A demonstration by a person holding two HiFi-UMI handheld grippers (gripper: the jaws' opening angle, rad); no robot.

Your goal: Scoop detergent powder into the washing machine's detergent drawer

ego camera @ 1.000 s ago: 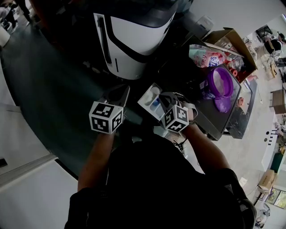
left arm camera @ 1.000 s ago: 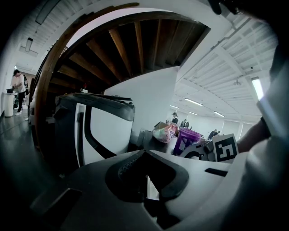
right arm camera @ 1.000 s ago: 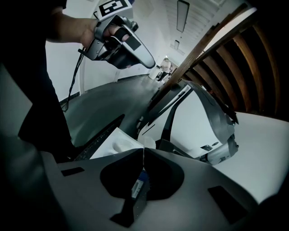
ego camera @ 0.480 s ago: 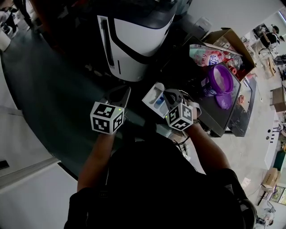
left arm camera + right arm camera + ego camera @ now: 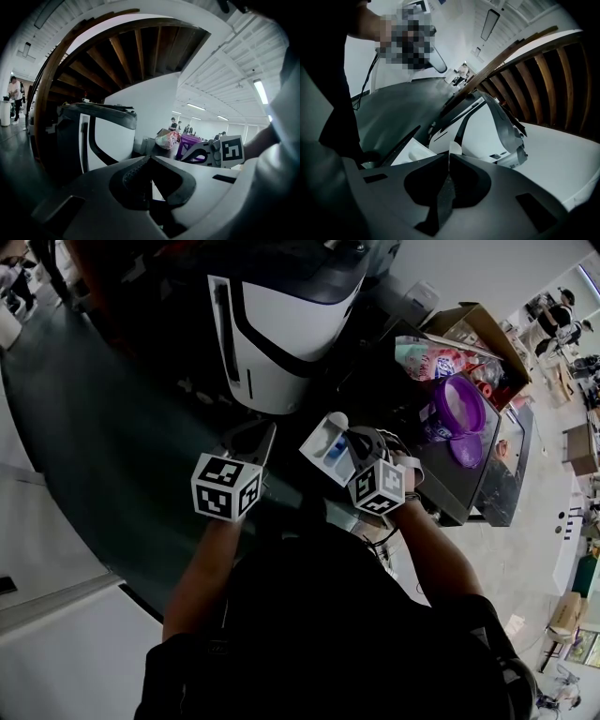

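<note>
Left gripper (image 5: 150,158): jaws pressed together, nothing between them.
Right gripper (image 5: 449,161): jaws clamped on a thin white scoop (image 5: 455,146).
Detergent drawer (image 5: 322,450): pulled out, just ahead of the right gripper's tips, between the two grippers.
Washing machine (image 5: 286,324): beyond both grippers.
Purple tub (image 5: 457,401): well off to the right gripper's right.

Right hand-held gripper (image 5: 350,444) with scoop (image 5: 454,146) slightly farther over detergent drawer (image 5: 317,448).

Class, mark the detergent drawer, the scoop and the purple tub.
detergent drawer (image 5: 315,450), head view, its white left wall.
scoop (image 5: 454,148), right gripper view, its white upper edge.
purple tub (image 5: 438,409), head view, its left rim.
</note>
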